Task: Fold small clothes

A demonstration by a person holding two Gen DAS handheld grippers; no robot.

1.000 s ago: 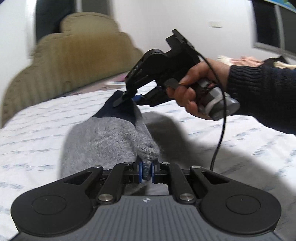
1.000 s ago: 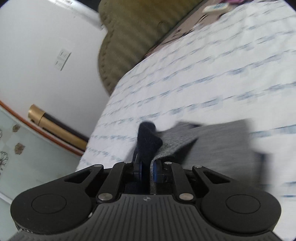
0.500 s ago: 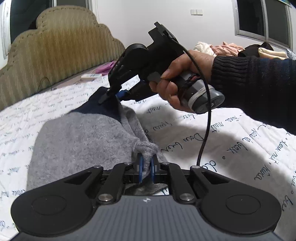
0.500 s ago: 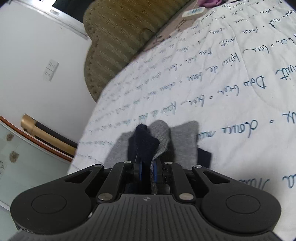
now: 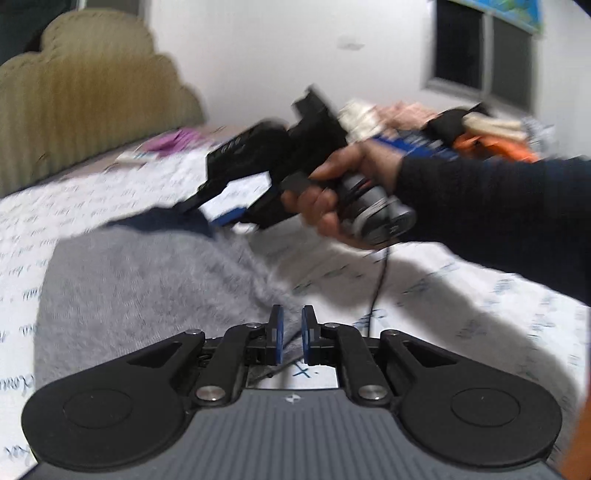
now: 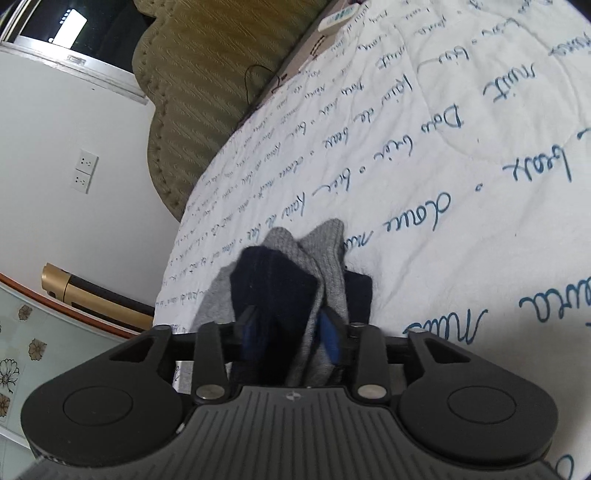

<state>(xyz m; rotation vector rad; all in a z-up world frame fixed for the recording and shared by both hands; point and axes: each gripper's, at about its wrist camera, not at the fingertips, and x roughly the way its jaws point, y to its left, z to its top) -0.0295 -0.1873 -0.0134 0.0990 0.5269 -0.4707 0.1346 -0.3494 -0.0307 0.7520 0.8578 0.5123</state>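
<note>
- On the bed [image 6: 461, 155], a white quilt with blue handwriting, lies the grey garment [image 5: 147, 280] with a navy end.
- The left tongs [image 5: 291, 332] sit parted just past the garment's near edge, gripping nothing.
- The right tongs [image 6: 288, 332] are spread with the navy and grey cloth bunched between their blue pads; whether they pinch it I cannot tell.
- In the left view the right hand [image 5: 332, 199] and its cable [image 5: 376, 284] hang over the quilt beside the garment.
- Around: an olive headboard [image 5: 74, 110], a remote [image 6: 338, 16], and a heap of clothes [image 5: 461, 129] at the far side.
</note>
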